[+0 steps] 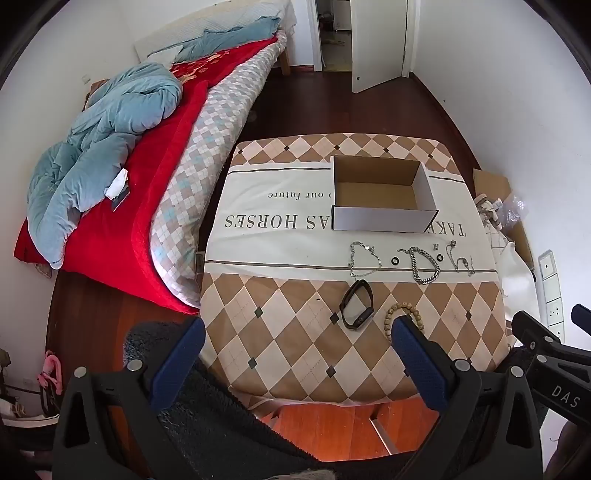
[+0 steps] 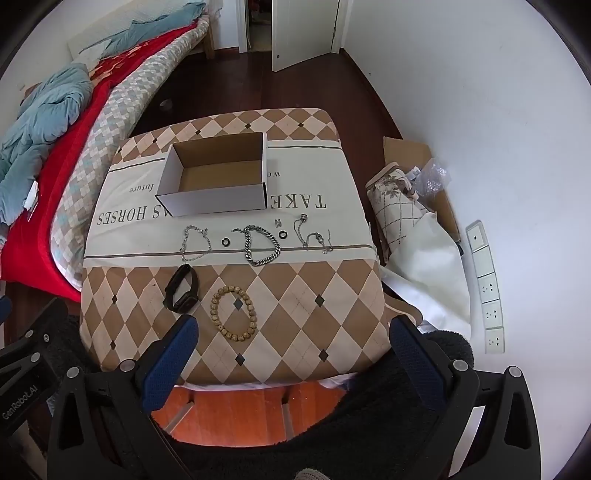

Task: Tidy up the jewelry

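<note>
Hovering at table (image 2: 332,295) near edge, claws gaping.

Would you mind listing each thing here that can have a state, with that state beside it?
Cardboard box: open, empty.
Door: open.
Black watch band: looped, on the cloth.
Bead bracelet: closed ring, flat.
Chunky chain bracelet: lying loose.
Thin chain bracelet: lying loose.
Left gripper: open, empty.
Right gripper: open, empty.
</note>
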### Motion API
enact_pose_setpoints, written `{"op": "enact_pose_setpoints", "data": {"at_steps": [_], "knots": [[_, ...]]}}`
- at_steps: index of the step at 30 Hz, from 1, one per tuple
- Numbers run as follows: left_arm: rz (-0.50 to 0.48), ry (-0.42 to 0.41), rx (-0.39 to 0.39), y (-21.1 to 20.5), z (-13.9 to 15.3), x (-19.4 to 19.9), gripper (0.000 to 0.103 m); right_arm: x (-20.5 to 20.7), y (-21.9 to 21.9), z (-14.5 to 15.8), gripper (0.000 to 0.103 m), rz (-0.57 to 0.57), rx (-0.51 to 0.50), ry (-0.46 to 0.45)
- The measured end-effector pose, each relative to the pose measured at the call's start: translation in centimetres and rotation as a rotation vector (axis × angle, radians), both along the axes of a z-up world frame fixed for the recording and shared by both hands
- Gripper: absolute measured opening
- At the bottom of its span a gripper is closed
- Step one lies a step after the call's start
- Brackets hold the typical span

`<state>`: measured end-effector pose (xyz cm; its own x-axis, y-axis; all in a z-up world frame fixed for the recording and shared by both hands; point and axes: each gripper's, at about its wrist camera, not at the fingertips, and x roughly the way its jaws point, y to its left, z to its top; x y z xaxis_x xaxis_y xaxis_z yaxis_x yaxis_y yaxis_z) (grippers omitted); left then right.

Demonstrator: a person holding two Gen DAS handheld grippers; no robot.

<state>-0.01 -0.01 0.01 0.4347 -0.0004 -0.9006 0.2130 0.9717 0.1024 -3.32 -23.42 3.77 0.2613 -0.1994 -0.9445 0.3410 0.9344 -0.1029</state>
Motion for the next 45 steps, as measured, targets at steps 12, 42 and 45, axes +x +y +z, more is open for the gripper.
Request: {"op": "enact_pose_setpoints", "data": {"at_steps": [12,42,45], "knots": [[-0.015,-0.001,-0.003,-1.2,1.0,-0.1,0.103,-0.3,0.1,1.3,0.103,0.000,-0.008,-0.008],[-0.039,0.004,-0.018,-1.2,1.3,-0.7,0.103,-0.7,-0.4,1.7,0.103,-0.004,-0.004,-0.017],[-0.037,0.003,-0.018,-1.2,1.4,-0.7,0.103,-0.8,-0.5,1.8,0.103,-0.008,-0.005,-0.021]]}}
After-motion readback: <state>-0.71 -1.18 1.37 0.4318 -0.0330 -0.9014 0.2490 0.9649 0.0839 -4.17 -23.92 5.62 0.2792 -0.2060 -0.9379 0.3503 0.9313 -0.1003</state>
